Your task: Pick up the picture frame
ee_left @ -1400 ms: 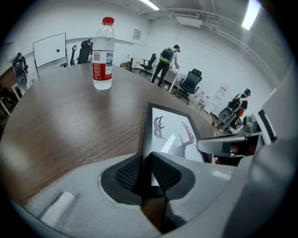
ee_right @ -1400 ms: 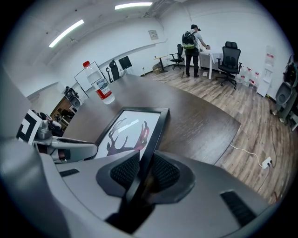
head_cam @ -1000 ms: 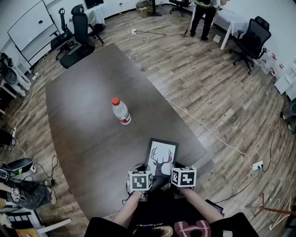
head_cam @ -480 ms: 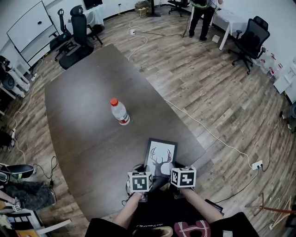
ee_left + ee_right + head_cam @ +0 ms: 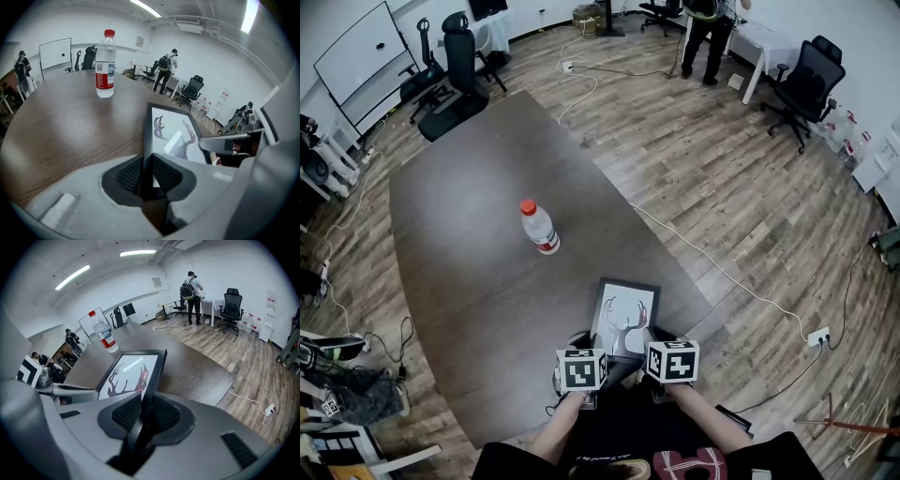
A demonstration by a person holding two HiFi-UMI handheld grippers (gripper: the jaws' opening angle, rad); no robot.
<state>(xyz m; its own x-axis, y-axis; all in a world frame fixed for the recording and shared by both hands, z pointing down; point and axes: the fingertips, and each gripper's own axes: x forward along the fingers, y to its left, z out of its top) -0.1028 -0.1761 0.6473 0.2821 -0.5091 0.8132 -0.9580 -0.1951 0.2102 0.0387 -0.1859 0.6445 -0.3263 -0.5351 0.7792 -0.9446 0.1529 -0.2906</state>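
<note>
The picture frame (image 5: 625,314) is pinched at its side edges by the left gripper (image 5: 146,177) and right gripper (image 5: 144,414). Likely light, stiff, breakable.

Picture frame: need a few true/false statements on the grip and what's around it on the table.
1. The left gripper is shut on the left side of the picture frame. True.
2. The right gripper is open and empty. False: its pads press on the frame's right side.
3. The water bottle lies on its side. False: it stands upright on the table, with its red cap on.
4. The frame holds an antlered deer print. True.
5. The bottle touches the frame. False: it stands apart from the frame, farther along the table.
</note>
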